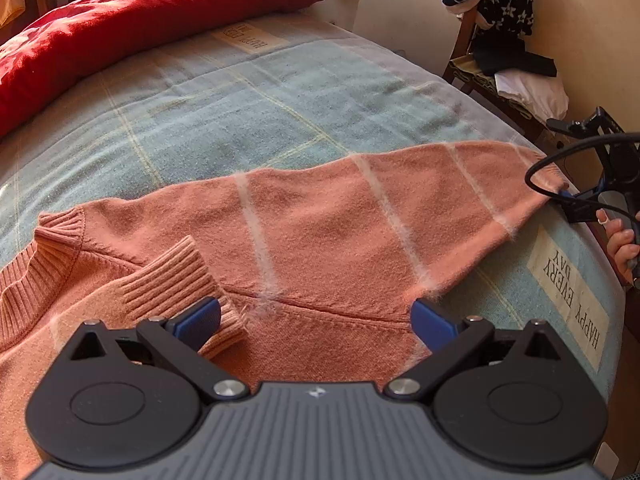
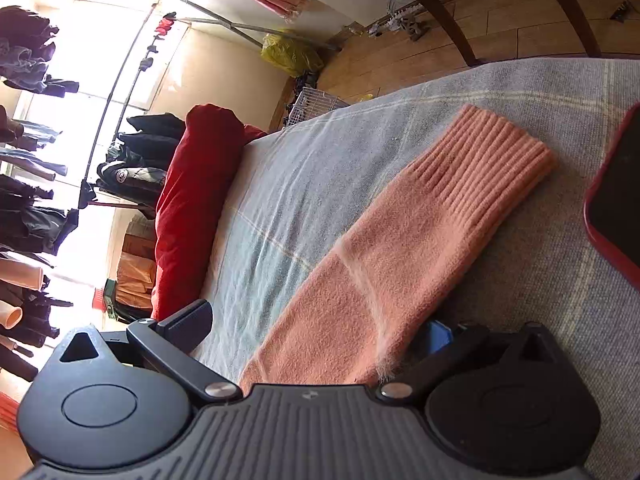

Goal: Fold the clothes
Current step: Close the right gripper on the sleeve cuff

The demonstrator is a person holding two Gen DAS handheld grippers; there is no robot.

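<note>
A salmon-pink knit sweater (image 1: 320, 232) with pale stripes lies flat on the bed. Its ribbed collar (image 1: 24, 280) is at the left, and one ribbed cuff (image 1: 176, 284) is folded onto the body. My left gripper (image 1: 316, 322) is open just above the sweater, and its left pad (image 1: 198, 322) is against that cuff. In the right wrist view a sleeve (image 2: 360, 280) with a ribbed cuff (image 2: 492, 172) runs away between the wide-apart fingers of my right gripper (image 2: 312, 330), which is open. The right gripper (image 1: 580, 208) also shows at the sweater's far right tip.
A blue-grey checked blanket (image 1: 260, 100) covers the bed, and a red duvet (image 1: 140, 12) is bunched along its far side. A chair (image 1: 516, 64) piled with clothes stands past the bed corner. A dark red-rimmed flat object (image 2: 616, 208) lies beside the sleeve. Hanging clothes (image 2: 28, 200) fill a rack.
</note>
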